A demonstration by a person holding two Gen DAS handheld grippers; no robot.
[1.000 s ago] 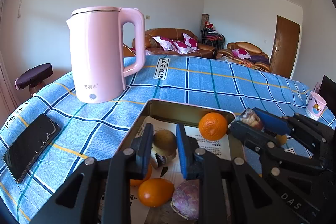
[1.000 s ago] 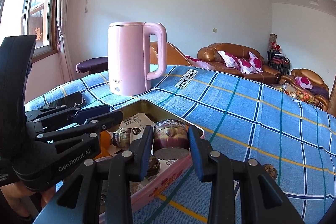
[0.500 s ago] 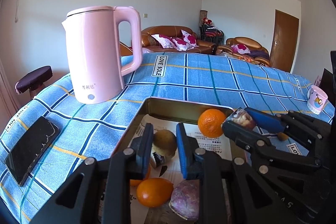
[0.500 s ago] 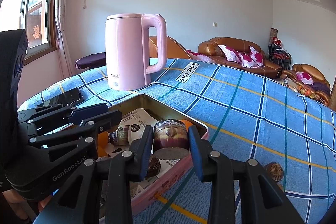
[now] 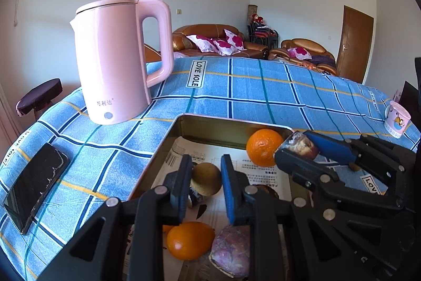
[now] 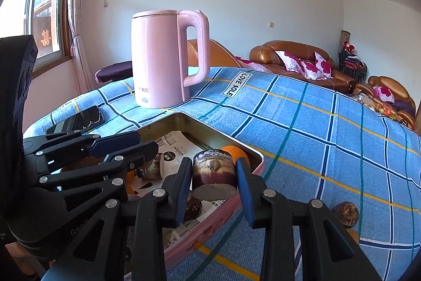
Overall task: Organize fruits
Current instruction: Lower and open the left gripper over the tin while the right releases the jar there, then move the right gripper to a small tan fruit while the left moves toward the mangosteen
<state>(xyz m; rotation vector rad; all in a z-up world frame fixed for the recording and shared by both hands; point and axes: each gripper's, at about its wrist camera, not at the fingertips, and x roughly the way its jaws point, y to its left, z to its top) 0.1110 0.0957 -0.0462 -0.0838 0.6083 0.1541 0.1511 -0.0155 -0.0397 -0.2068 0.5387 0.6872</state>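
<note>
My left gripper point(image 5: 205, 185) is shut on a brown kiwi point(image 5: 206, 178) and holds it over the paper-lined tin tray point(image 5: 210, 124). My right gripper point(image 6: 213, 179) is shut on a cut purple fruit piece point(image 6: 213, 173) above the tray's right rim point(image 6: 236, 144); it also shows in the left wrist view point(image 5: 300, 146). In the tray lie an orange point(image 5: 261, 148) at the back, another orange point(image 5: 190, 240) and a purple fruit point(image 5: 231, 249) in front. A brown fruit point(image 6: 345, 212) lies on the cloth outside the tray.
A pink kettle point(image 5: 118, 62) stands behind the tray to the left. A black phone point(image 5: 34, 182) lies at the left edge of the blue checked tablecloth. A small pink cup point(image 5: 396, 119) stands at the far right.
Both grippers have moved slightly forward and lower over the tray, each still holding its fruit.
</note>
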